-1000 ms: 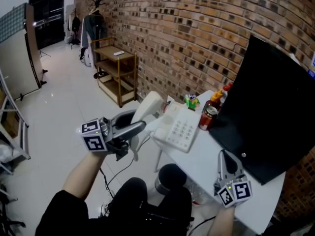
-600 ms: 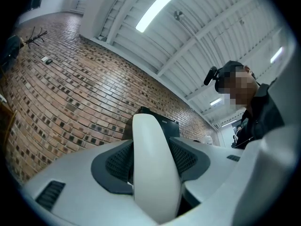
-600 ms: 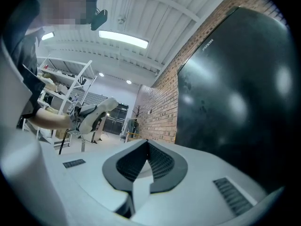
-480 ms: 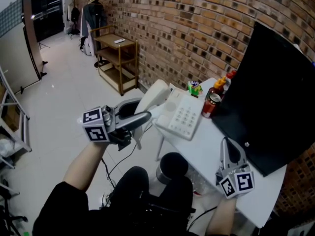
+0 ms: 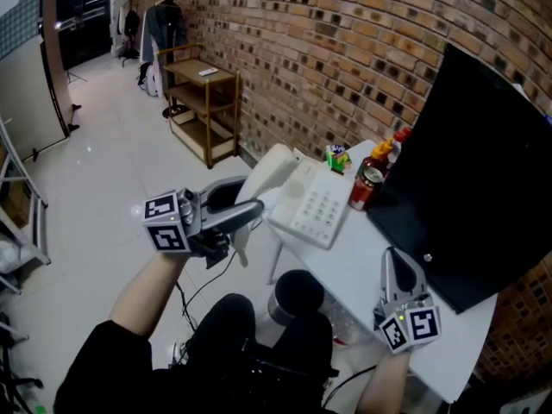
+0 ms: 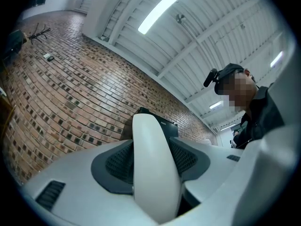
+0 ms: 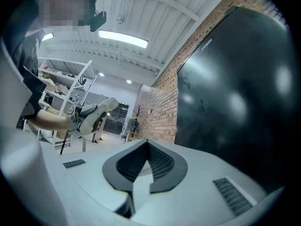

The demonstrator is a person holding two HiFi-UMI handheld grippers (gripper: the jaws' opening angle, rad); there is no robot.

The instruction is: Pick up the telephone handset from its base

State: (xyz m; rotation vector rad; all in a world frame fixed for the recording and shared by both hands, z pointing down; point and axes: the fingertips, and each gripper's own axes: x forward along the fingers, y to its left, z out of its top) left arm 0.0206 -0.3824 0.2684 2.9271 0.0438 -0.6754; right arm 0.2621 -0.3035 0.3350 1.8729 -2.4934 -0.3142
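The white telephone handset (image 5: 269,172) is clamped between the jaws of my left gripper (image 5: 253,210). It stands tilted at the left side of the white phone base (image 5: 316,213), out past the table edge. In the left gripper view the handset (image 6: 155,168) fills the gap between the grey pads. I cannot tell whether it still touches the base. My right gripper (image 5: 393,259) rests over the white table (image 5: 362,276) near the black monitor (image 5: 483,171), shut with nothing in it. In the right gripper view the handset (image 7: 96,113) shows far off.
A red can (image 5: 364,198), sauce bottles (image 5: 381,158) and a small green object (image 5: 336,155) stand behind the phone base. A dark round stool (image 5: 295,293) sits under the table edge. A wooden shelf (image 5: 203,115) stands by the brick wall.
My left gripper keeps its grip on the handset and has barely shifted beside the base. The right gripper has stayed in place on the table.
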